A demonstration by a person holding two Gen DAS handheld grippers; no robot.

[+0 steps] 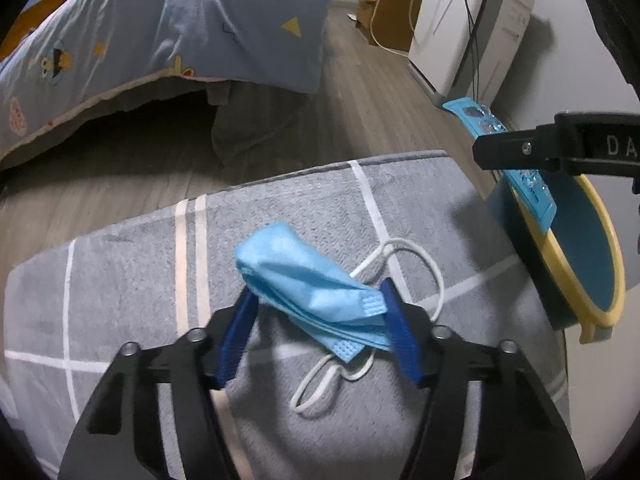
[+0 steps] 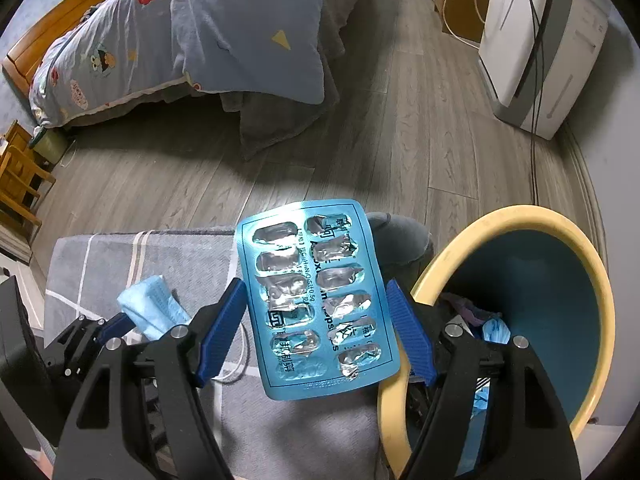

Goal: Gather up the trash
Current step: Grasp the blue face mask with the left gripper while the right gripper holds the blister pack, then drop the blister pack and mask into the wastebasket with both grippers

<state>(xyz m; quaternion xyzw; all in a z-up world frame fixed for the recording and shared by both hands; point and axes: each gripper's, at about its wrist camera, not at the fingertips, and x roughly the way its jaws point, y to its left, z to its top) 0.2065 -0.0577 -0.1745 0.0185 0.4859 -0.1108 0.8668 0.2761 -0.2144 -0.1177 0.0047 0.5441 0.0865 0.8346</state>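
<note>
On the grey checked cushion [image 1: 120, 264] beside the bed [image 1: 120, 32], you've got the blue bin w/ yellow rim [image 2: 404, 308] at its right edge, already holding some blue scraps. Your right gripper [image 2: 316, 328] has the spent blister pack [image 2: 316, 296] standing between its blue pads; jaws look fairly wide, closed edge-to-edge on the card, which sits just left of the bin mouth, not over it yet. Your left gripper [image 1: 320, 340] straddles the crumpled blue face mask [image 1: 308, 292] on the cushion, jaws about half open w/ both pads at the folds, though can't tell if they're truly pinching yet. The white ear loops [image 1: 400, 264] trail loose past the right pad. Risks, as I judge them: the pack is gripped by thin edges, so a tilt or bump on the rim could pop it out short of the bin; the mask is soft, so a shallow pinch may slip, and a dangling loop could snag a finger or the rim on the way over
</note>
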